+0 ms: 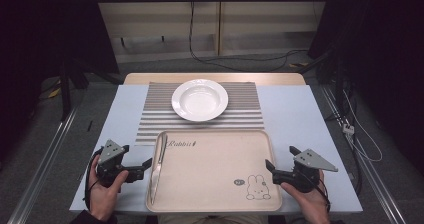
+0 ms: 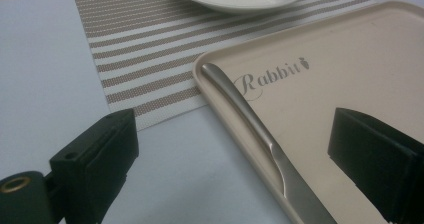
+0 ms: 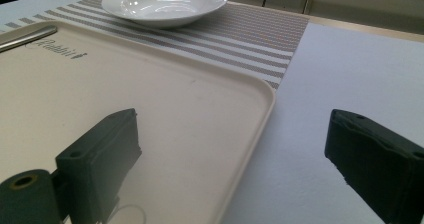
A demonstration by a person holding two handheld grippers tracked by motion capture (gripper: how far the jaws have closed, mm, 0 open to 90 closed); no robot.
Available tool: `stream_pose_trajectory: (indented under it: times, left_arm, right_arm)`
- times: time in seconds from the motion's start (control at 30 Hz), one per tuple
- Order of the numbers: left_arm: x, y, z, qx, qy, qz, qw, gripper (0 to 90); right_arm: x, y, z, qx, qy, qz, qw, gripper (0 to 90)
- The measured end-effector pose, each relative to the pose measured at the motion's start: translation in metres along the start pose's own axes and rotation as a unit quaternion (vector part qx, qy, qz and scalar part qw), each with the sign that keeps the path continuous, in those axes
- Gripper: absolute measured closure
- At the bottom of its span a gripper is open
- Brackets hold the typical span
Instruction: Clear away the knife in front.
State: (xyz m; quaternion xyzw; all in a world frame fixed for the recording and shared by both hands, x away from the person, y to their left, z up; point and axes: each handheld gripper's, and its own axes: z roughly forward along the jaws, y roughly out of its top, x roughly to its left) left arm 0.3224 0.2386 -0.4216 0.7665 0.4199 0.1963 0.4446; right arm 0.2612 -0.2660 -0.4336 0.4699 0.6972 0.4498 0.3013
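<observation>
Nothing started yet, by look of it. Knife [image 1: 158,170] lies along left edge of tray [image 1: 215,184], untouched. Left gripper [image 1: 142,166] just beside it, jaws wide apart, empty. Right gripper [image 1: 270,169] at tray's right edge, also agape, empty. Plate [image 1: 200,100] on striped mat [image 1: 150,114] beyond, bare. Pickup and placing all remain.

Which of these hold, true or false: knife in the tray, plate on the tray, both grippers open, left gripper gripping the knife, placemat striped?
1. The knife lies in the tray along its left edge. True.
2. The white plate sits on the tray. False: it sits on the striped placemat beyond the tray.
3. The left gripper and the right gripper are both open. True.
4. The left gripper grips the knife. False: its jaws stand wide apart beside the tray edge, holding nothing.
5. The placemat is striped. True.
</observation>
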Motion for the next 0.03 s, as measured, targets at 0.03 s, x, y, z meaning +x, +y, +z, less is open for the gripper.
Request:
stream_pose_trajectory:
  times: [0.03]
  left_arm:
    - [0.0002, 0.0001, 0.0003, 0.000, -0.004, 0.001, 1.0000, 5.7]
  right_arm:
    - [-0.0001, 0.0000, 0.0001, 0.000, 0.000, 0.001, 1.0000, 7.3]
